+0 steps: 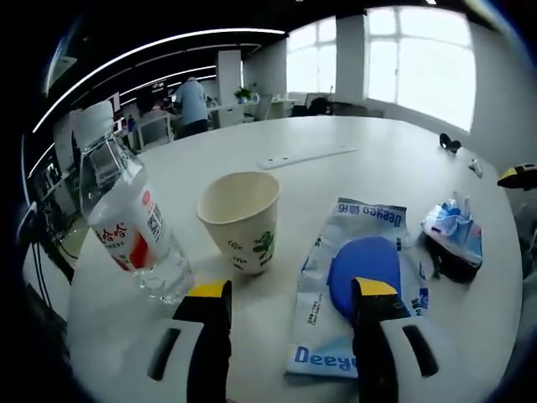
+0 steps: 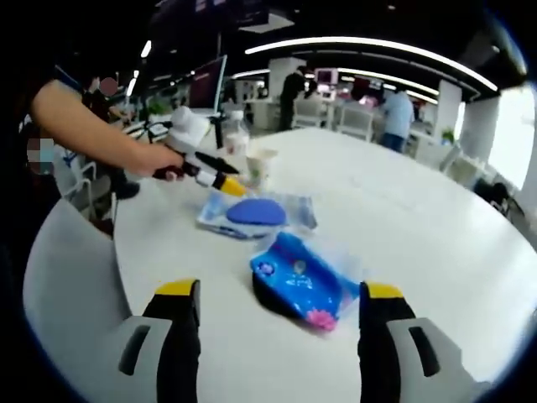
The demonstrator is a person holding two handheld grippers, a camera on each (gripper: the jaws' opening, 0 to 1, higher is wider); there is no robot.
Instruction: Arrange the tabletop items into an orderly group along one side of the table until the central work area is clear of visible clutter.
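Blue packet (image 2: 295, 284) lies between the spread right hand-held gripper (image 2: 277, 312) jaws.

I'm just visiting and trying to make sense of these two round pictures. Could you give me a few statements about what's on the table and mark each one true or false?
1. The paper cup stands upright between the water bottle and the Deeyeo packet. True.
2. The left gripper is clamped on the cup. False: its jaws are open and hold nothing.
3. The bottle lies flat on the white table. False: it stands, leaning in the fisheye view.
4. A blue patterned pouch lies ahead of the right gripper, between its open jaws. True.
5. A long white strip lies beyond the cup. True.
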